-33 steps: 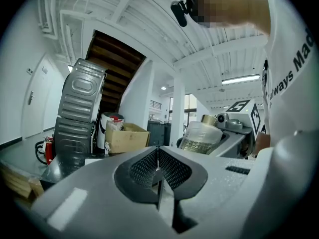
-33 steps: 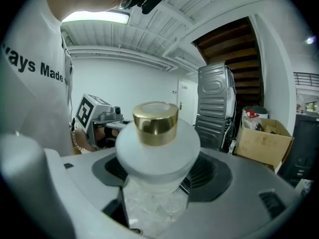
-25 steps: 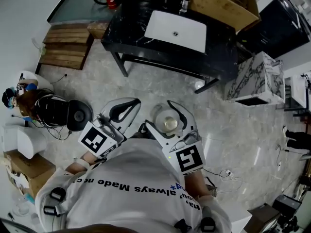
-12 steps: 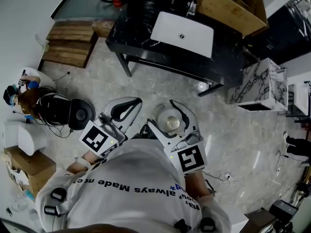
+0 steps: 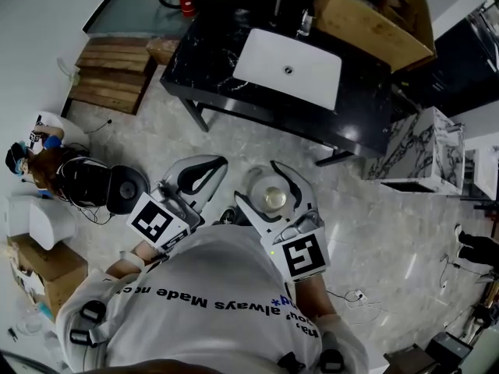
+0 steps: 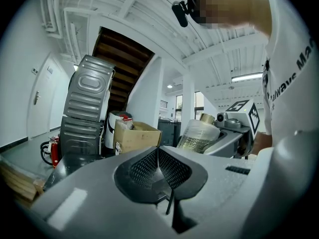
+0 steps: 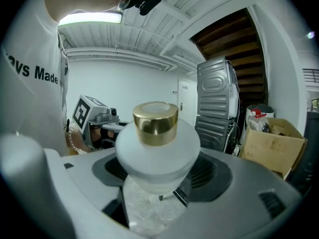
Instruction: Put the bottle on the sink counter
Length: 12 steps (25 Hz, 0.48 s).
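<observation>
A frosted white bottle (image 5: 273, 198) with a gold cap (image 7: 155, 123) stands upright between the jaws of my right gripper (image 5: 263, 171), which is shut on it at chest height above the marble floor. In the right gripper view the bottle (image 7: 157, 148) fills the centre. My left gripper (image 5: 217, 163) hangs just left of it, jaws pressed together with nothing between them (image 6: 158, 152). From the left gripper view the bottle (image 6: 198, 135) shows at the right. The black marble sink counter (image 5: 210, 53) with its white basin (image 5: 288, 67) lies ahead, well beyond both grippers.
A cardboard box (image 5: 366, 14) sits behind the counter's right end. A wooden pallet (image 5: 109, 72) lies left of the counter and a marble-faced block (image 5: 417, 142) to its right. A dark round device with cables (image 5: 117, 187) rests on the floor at my left.
The sink counter has slid lower and slightly right in the head view, so it stands nearer. Both grippers keep their pose; the bottle stays held.
</observation>
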Motion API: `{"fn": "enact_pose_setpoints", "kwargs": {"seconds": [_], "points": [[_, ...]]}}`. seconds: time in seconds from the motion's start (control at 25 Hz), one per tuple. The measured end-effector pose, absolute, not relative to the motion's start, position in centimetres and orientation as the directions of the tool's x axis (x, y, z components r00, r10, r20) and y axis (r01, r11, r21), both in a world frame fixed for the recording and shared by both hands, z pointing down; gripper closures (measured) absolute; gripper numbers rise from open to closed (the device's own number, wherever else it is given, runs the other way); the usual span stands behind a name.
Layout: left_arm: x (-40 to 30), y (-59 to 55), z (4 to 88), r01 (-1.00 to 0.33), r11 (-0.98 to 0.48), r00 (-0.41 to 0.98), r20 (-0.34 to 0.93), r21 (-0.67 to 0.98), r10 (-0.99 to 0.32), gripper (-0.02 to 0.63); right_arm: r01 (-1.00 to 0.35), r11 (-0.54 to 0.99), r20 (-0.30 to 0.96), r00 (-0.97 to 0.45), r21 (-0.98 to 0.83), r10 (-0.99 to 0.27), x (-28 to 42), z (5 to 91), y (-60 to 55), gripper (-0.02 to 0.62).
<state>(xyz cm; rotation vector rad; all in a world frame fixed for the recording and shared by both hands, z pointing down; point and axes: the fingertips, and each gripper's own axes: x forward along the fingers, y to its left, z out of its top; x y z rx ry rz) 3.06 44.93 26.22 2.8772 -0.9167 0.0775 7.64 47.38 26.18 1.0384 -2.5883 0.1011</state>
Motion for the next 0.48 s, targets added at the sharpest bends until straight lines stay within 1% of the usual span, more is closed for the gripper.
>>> {"fn": "enact_pose_setpoints", "kwargs": {"seconds": [0.48], "points": [[8.7,37.3,25.6,-0.627,-0.774,0.778,0.091,0.085,-0.621,0.594,-0.648,0.76,0.312,-0.711,0.056,-0.63,13.3,25.5,40.3,0.259]]}}
